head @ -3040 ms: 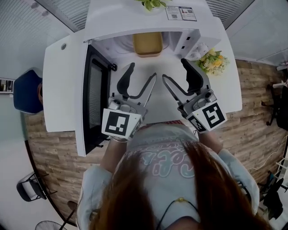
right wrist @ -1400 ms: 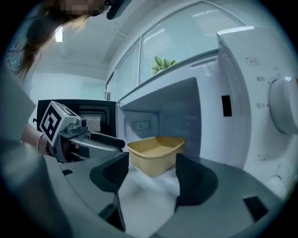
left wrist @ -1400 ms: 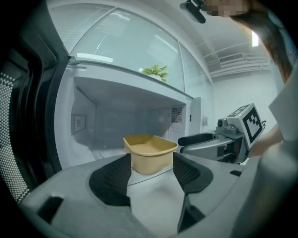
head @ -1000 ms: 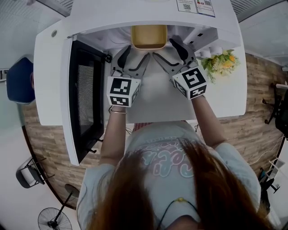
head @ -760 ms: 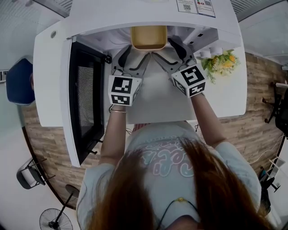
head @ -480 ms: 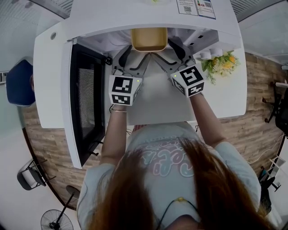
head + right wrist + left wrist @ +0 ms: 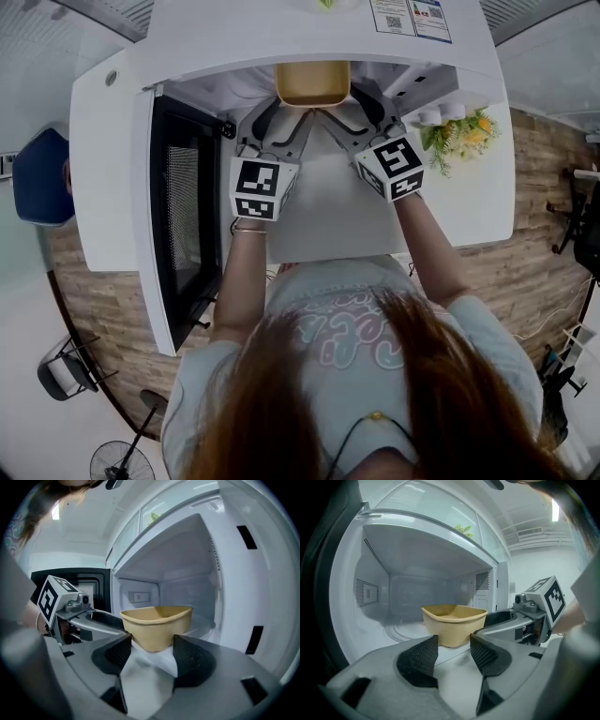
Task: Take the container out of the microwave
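Head view first: the microwave (image 7: 281,37) stands with its door (image 7: 178,216) swung wide to my left, and the tan container (image 7: 312,82) sits at the mouth of the cavity, dead ahead of me. My left gripper (image 7: 286,117) and right gripper (image 7: 345,105) point in toward it from either side, tips just short of its near wall. Neither hand looks nearer than the other; the tub lies right between them.

Left gripper view now: my jaws have just been closing a little, yet they're plainly apart, with the pads bare. The container (image 7: 454,623) stands upright on the oven floor straight beyond my tips (image 7: 453,641), a touch to the right, its near wall showing through the gap. Nothing is pinched; I'd say it's just ahead of the pads, not between them.

Right gripper view: same story mirrored. These jaws have been closing slightly too, and they're apart and gripping nothing. The container (image 7: 157,625) is directly ahead of my tips (image 7: 152,645), its rounded near corner facing me.

So my call is that the move turns on going forward: each gripper has to push in along its own line until a side wall sits between the pads.
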A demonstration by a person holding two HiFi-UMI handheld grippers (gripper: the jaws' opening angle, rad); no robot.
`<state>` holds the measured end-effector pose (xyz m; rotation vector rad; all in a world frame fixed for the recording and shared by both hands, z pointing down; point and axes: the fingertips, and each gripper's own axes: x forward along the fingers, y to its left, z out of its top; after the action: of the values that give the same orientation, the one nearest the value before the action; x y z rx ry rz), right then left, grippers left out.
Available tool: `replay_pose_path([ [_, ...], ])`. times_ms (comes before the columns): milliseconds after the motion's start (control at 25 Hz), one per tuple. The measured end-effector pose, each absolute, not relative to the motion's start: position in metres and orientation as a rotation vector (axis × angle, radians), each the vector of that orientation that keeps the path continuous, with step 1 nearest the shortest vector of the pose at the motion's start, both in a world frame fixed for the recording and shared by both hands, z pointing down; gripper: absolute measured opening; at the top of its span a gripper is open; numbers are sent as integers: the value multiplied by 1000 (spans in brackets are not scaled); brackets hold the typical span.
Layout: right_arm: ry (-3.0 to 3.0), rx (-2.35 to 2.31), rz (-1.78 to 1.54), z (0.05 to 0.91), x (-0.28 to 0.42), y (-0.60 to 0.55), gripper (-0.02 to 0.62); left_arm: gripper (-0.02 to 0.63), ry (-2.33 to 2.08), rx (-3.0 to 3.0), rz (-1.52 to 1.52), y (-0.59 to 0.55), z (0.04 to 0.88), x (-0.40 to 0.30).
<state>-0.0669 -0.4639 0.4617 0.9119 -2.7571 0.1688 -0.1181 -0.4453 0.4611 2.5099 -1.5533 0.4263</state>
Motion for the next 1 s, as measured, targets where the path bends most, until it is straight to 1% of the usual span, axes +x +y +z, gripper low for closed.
replay_pose_path([
  [40,-2754,915,167,462,-67,-464,279,207,-1552,2512,431,-445,461,-117],
  [120,-2751,921,165,462,-67,-464,275,203,-1553,2513,436,-445,461,-117],
  [480,-2746,928,159,462,-67,-462,261,202,-1564,2504,436,-445,461,-116],
  [1000,-2768,918,144,452,-64,-450,259,204,-1580,2506,454,-432,449,-112],
])
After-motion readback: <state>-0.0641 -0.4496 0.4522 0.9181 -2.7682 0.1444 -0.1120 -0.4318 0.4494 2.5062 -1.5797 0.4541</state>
